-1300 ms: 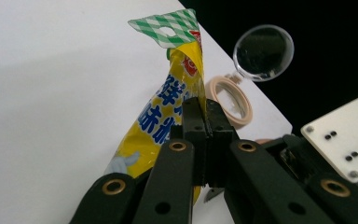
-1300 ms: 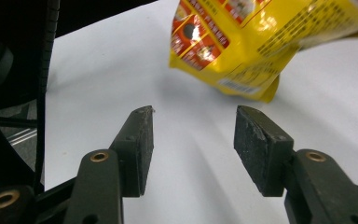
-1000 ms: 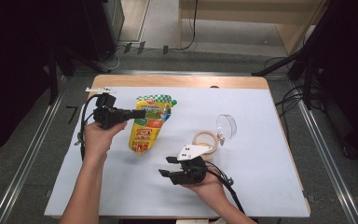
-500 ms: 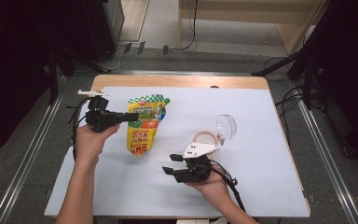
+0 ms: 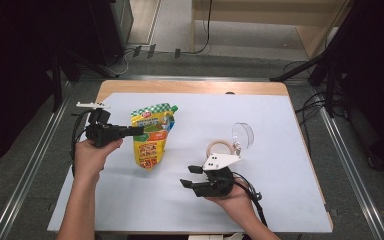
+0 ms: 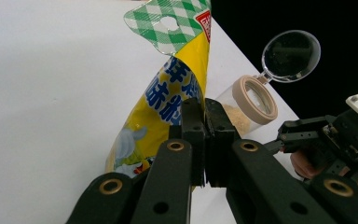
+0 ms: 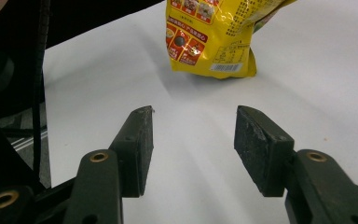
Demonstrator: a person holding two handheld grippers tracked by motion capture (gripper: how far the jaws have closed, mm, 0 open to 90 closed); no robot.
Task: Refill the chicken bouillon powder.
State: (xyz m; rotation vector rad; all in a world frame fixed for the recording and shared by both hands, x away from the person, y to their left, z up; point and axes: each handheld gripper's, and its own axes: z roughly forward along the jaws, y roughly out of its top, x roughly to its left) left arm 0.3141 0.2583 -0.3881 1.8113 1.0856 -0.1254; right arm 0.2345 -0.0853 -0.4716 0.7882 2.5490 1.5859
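Our left tongs (image 5: 136,131), seen from the high view, pinch the edge of the yellow plastic snack pouch with the green checked top (image 5: 152,137), which hangs tilted with its lower corner near or on the white-covered bench (image 5: 280,125). Our right tongs (image 5: 192,176) rest low on the bench with jaws apart and nothing between them; just beyond them lies a small clear plastic jar with a beige rim and flipped-open lid (image 5: 228,144).

In the left gripper view, the left tongs (image 6: 206,126) are clamped on a thin fold of the pouch (image 6: 168,107). We judge this hold slim: the slick film could slide out if we swing or tip it. The jar (image 6: 249,100) lies on its side, so powder could spill if the pouch knocks it.

In the right gripper view, the right tongs (image 7: 191,135) gape over bare bench, the pouch (image 7: 214,37) well ahead. Unless they steady the jar, it may roll.
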